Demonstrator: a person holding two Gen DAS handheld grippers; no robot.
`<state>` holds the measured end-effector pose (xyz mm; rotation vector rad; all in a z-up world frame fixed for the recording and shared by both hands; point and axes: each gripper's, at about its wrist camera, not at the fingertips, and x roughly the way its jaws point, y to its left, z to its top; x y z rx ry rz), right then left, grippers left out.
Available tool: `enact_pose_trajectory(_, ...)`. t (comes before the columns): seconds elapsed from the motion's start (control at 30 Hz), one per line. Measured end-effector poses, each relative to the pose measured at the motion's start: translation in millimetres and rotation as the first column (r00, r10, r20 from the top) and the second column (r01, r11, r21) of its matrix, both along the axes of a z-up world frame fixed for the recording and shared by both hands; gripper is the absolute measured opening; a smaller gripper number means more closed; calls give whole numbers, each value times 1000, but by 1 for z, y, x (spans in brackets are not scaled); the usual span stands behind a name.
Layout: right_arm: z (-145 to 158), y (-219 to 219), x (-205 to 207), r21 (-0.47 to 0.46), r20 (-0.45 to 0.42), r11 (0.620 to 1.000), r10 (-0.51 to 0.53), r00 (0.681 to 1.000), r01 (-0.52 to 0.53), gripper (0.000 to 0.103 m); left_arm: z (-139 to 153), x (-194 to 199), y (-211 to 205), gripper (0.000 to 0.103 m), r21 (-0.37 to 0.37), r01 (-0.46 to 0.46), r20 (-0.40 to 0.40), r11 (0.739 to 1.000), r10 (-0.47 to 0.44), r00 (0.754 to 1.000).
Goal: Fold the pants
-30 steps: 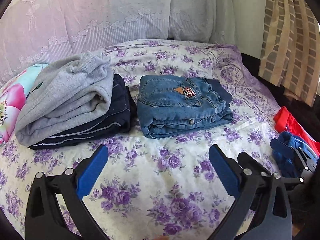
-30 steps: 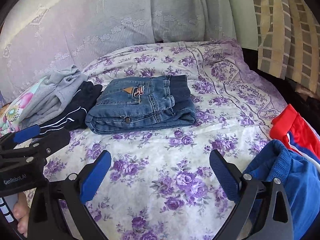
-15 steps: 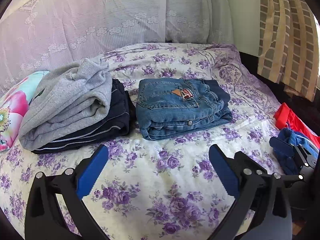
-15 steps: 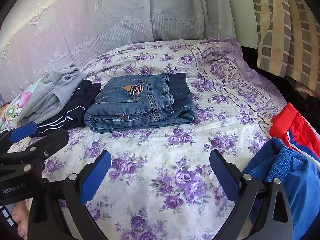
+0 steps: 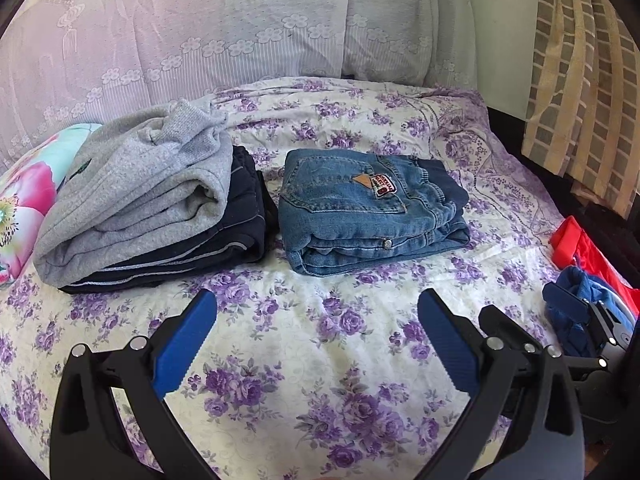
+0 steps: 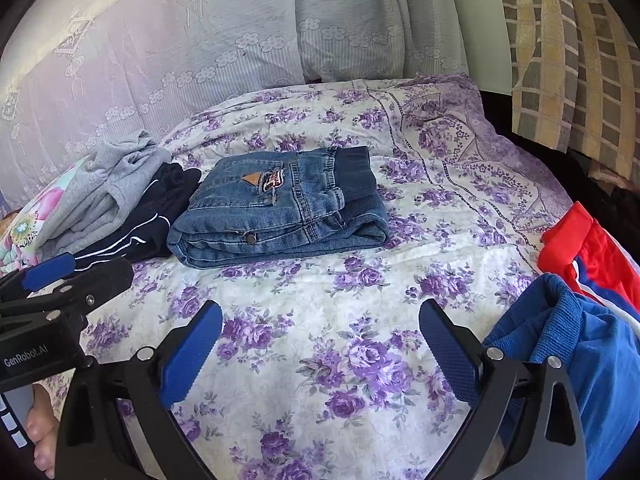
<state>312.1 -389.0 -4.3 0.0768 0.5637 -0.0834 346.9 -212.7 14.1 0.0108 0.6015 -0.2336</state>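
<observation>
Folded blue jeans [image 5: 368, 212] lie on the floral bed sheet [image 5: 304, 340]; they also show in the right wrist view [image 6: 280, 212]. My left gripper [image 5: 316, 340] is open and empty, hovering over the sheet in front of the jeans. My right gripper [image 6: 320, 344] is open and empty, also in front of the jeans, with a blue garment [image 6: 592, 368] right beside its right finger. The left gripper shows at the left edge of the right wrist view [image 6: 60, 280], and the right gripper shows at the right edge of the left wrist view [image 5: 576, 320].
A stack of folded grey sweatpants [image 5: 140, 184] on dark pants [image 5: 240, 224] sits left of the jeans. A red garment [image 6: 588, 248] lies at the right bed edge. A flowered pillow [image 5: 24, 200] is far left. Lace curtains [image 5: 200, 32] hang behind.
Both grippers have drawn back slightly and tilted; the jeans sit a little lower in view. Both stay open; no clothes moved.
</observation>
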Motion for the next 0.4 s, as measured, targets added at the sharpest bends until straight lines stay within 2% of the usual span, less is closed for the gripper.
enact_pose_trajectory(0.4,0,-1,0,1,0,1000,0,1000,0,99,-2,2,-2,98,-6,1,-27,1000,-1,1000)
